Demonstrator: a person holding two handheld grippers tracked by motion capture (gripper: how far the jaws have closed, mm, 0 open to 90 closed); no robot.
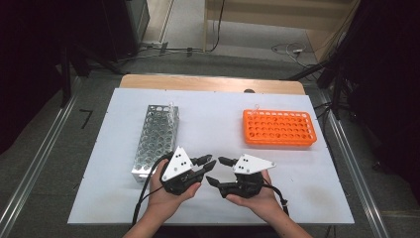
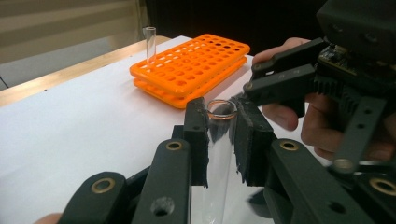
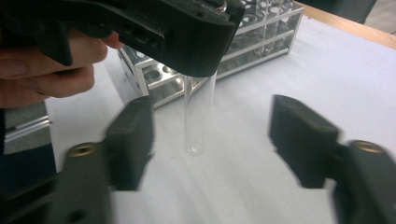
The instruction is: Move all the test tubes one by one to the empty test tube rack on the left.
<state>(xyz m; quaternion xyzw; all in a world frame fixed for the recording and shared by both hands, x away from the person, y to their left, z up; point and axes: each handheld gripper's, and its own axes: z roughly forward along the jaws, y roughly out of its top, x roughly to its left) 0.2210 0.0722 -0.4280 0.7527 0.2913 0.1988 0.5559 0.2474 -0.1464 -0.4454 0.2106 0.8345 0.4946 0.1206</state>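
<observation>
Left gripper (image 2: 219,140) pinches a clear glass test tube (image 2: 219,154) upright between its pads, over bare white table sheet (image 1: 213,129) between the metal rack (image 1: 156,139) and orange rack (image 1: 279,128). Right gripper (image 3: 210,140), jaws spread wide, faces it closely, palm-up hands (image 1: 168,196) nearly meeting.

Orange, silver, black and white on a pale surface

The right-hand rack (image 1: 280,128) is bright orange; the left-hand rack (image 1: 154,140) is silvery metal. Both the left gripper (image 1: 207,162) and the right gripper (image 1: 218,171) are black, each topped by a white plate with black dots. The test tube (image 2: 218,154) is clear glass. The surface (image 1: 218,134) is white with a light wooden edge.
</observation>
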